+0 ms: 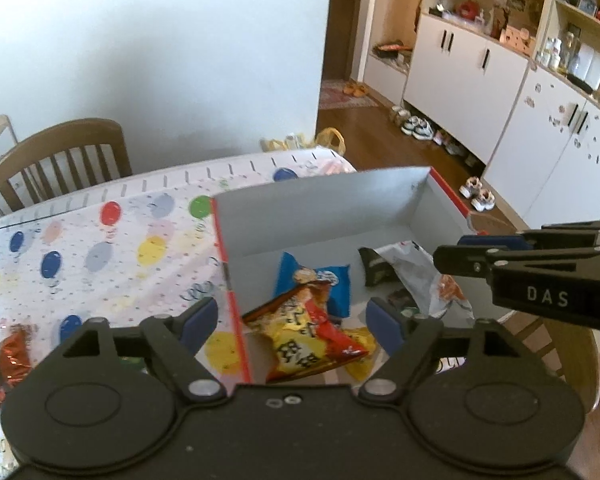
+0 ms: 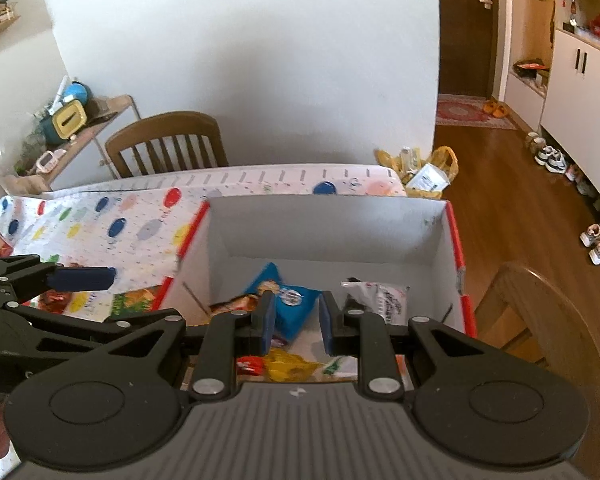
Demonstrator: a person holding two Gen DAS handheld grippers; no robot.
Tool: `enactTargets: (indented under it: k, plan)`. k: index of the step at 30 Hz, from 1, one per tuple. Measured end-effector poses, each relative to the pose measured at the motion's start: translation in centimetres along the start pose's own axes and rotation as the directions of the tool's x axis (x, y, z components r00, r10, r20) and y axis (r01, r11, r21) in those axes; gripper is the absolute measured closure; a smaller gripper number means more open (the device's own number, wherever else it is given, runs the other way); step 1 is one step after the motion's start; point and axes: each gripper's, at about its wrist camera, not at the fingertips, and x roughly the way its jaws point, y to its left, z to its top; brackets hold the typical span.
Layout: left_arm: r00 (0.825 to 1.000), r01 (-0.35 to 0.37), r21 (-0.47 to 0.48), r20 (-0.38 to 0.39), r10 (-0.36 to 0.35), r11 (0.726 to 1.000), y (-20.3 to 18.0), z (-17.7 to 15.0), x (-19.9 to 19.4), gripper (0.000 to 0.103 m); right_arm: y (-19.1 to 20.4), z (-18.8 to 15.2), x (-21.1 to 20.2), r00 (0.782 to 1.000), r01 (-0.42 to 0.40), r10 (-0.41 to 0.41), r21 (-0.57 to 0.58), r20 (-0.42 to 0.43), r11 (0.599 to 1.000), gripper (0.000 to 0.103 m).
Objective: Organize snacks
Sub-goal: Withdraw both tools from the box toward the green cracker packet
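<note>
An open cardboard box [image 1: 324, 216] with a red rim and grey inside stands on the table. In it lie an orange-red snack packet [image 1: 308, 336], a blue packet [image 1: 320, 280], a dark packet [image 1: 374, 268] and a white packet [image 1: 416, 268]. My left gripper [image 1: 292, 318] hangs open and wide above the orange-red packet, holding nothing. From the right, my right gripper [image 1: 456, 250] reaches over the box. In the right wrist view the right gripper [image 2: 297, 318] is shut to a narrow slit with nothing in it, above the blue packet [image 2: 296, 304]. A red-brown foil packet [image 1: 10, 356] lies on the cloth.
The table wears a white cloth [image 1: 100, 240] printed with coloured balloons. A green packet [image 2: 134, 300] lies left of the box [image 2: 328, 224]. Wooden chairs stand at the far side [image 2: 168, 140] and at the right [image 2: 548, 320]. A cluttered shelf [image 2: 72, 120] is back left.
</note>
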Motion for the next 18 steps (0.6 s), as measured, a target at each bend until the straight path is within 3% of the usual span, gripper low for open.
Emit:
enactTargets:
  k: [3, 5, 18]
  plan:
    - [1.0, 0.001, -0.02, 0.027, 0.0, 1.0, 1.3, -0.3, -1.5, 0.019, 1.3, 0.1, -0.7, 1.0, -0.011, 0.011, -0.011, 0.013, 1.0, 0.08]
    - [0.999, 0.0, -0.034, 0.04, 0.001, 0.999, 2.4, -0.6, -2.6, 0.018, 2.1, 0.2, -1.1, 0.999, -0.028, 0.028, -0.008, 0.022, 1.0, 0.074]
    - [0.99, -0.061, -0.02, 0.13, 0.063, 0.998, 8.1, -4.1, -8.8, 0.009, 8.7, -0.5, -3.3, 0.994, -0.077, 0.079, -0.031, 0.071, 0.997, 0.072]
